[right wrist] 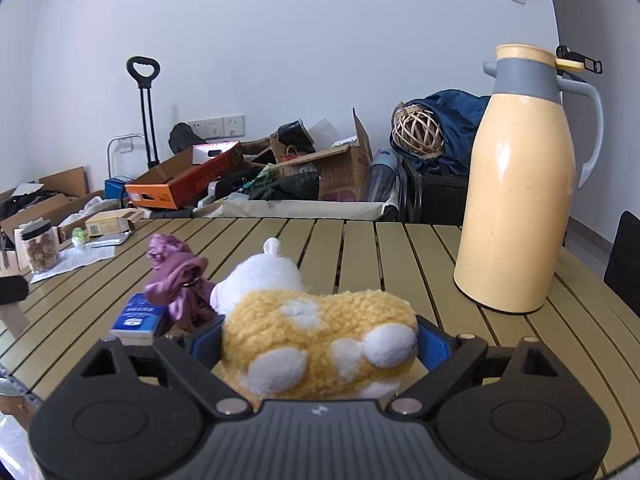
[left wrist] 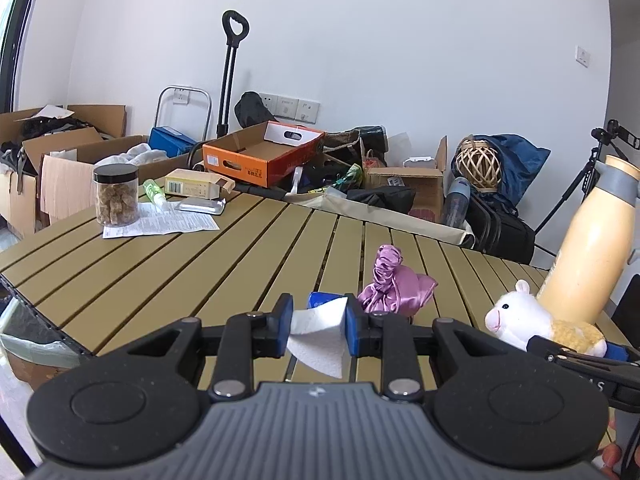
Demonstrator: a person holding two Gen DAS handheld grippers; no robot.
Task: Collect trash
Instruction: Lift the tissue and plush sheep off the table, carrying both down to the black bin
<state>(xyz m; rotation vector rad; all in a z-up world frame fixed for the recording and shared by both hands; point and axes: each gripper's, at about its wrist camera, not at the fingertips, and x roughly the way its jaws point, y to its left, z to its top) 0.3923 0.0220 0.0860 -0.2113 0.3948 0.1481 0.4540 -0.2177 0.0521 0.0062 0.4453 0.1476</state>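
My left gripper [left wrist: 318, 326] is shut on a white paper tissue [left wrist: 318, 338] and holds it above the slatted table [left wrist: 200, 272]. Just beyond it lie a small blue box [left wrist: 318, 300] and a crumpled purple satin cloth [left wrist: 390, 286]. My right gripper [right wrist: 316, 344] is shut on a yellow and white plush toy [right wrist: 316, 340], whose head points away from me. The toy [left wrist: 536, 320] shows at the right in the left wrist view. The blue box [right wrist: 138, 316] and purple cloth [right wrist: 178, 280] lie left of the toy in the right wrist view.
A tall cream thermos [right wrist: 520, 188] stands at the right of the table. At the far left are a jar of brown cubes [left wrist: 116, 194], a printed sheet [left wrist: 160, 224], a foil pack [left wrist: 200, 205] and a small carton [left wrist: 196, 186]. Boxes and bags crowd the floor behind.
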